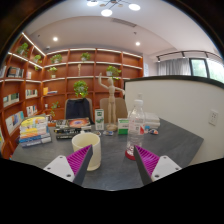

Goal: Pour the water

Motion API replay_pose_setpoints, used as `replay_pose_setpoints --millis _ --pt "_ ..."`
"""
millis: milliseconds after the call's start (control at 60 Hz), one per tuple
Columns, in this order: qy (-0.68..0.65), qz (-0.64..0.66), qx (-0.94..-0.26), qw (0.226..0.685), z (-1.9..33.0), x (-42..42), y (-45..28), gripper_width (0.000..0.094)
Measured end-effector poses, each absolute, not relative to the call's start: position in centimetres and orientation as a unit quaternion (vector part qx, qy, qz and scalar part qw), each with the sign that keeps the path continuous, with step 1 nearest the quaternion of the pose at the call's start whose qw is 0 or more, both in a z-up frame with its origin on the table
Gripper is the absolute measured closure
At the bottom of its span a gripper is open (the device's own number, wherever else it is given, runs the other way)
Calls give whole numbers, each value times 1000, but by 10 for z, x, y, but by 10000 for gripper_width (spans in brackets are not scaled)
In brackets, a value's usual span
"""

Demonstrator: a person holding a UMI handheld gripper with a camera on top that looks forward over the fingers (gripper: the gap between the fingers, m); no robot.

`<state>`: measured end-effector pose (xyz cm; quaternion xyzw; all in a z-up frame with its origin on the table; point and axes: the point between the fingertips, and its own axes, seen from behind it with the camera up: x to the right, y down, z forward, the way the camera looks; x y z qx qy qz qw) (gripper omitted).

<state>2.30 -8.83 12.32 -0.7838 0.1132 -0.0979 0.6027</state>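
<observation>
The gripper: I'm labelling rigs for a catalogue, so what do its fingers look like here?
The gripper has two pale, whitish fingers, wedge-shaped and tapering forward. Each carries a magenta pad on its inner face, crossed by dark diagonal lines. No cables, hand or sleeve show.

Gripper: two-finger tool, seen from behind along its fingers.
Fingers: pale grey-white, flat and blocky, with angled outer faces.
Pads: magenta-purple, on the inner faces, tapering to a point towards the tips.
Pad surface: faint ribbed or striped texture, hard to make out.
Symmetry: left and right fingers mirror each other.
Markings, screws, cables: too small to tell.
</observation>
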Motion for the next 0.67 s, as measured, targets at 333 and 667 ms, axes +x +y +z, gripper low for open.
replay_pose_setpoints --millis 333,667 --pt "29 -26 -786 617 159 -90 -123 59" --pt "-33 -14 -778 627 175 -148 -128 64"
